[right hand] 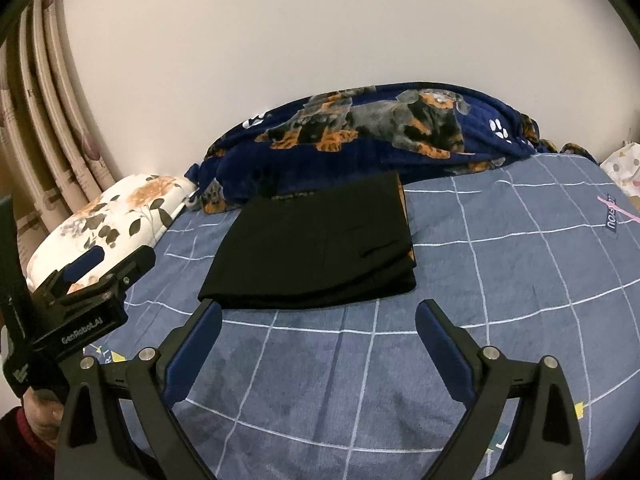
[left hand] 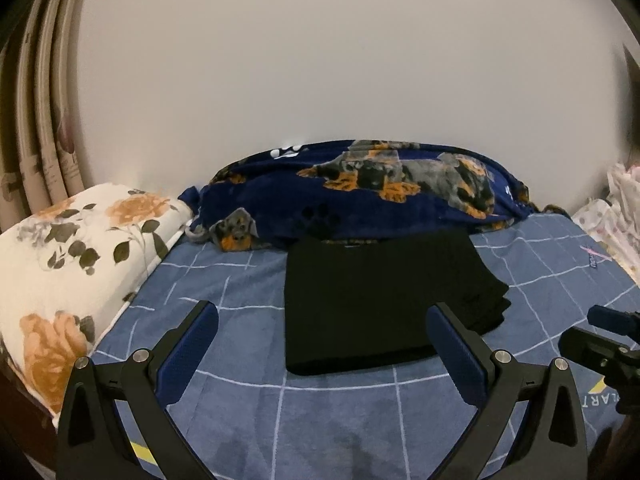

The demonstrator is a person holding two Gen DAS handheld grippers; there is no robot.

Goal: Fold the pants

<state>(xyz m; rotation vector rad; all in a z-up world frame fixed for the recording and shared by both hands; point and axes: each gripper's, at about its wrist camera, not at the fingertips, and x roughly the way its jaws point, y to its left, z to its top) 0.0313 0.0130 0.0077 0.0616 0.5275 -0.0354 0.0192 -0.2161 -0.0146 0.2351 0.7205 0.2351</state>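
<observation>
The black pants (left hand: 376,296) lie folded into a compact rectangle on the blue checked bed sheet (left hand: 240,420), and they also show in the right wrist view (right hand: 320,248). My left gripper (left hand: 322,316) is open and empty, held just in front of the pants' near edge. My right gripper (right hand: 318,312) is open and empty, also just short of the near edge. The right gripper shows at the right edge of the left wrist view (left hand: 600,340), and the left gripper at the left of the right wrist view (right hand: 88,280).
A navy dog-print blanket (left hand: 360,192) is bunched against the white wall behind the pants. A floral pillow (left hand: 68,272) lies at the left and curtains (left hand: 44,140) hang beyond it. Pale patterned fabric (left hand: 616,216) sits at the far right.
</observation>
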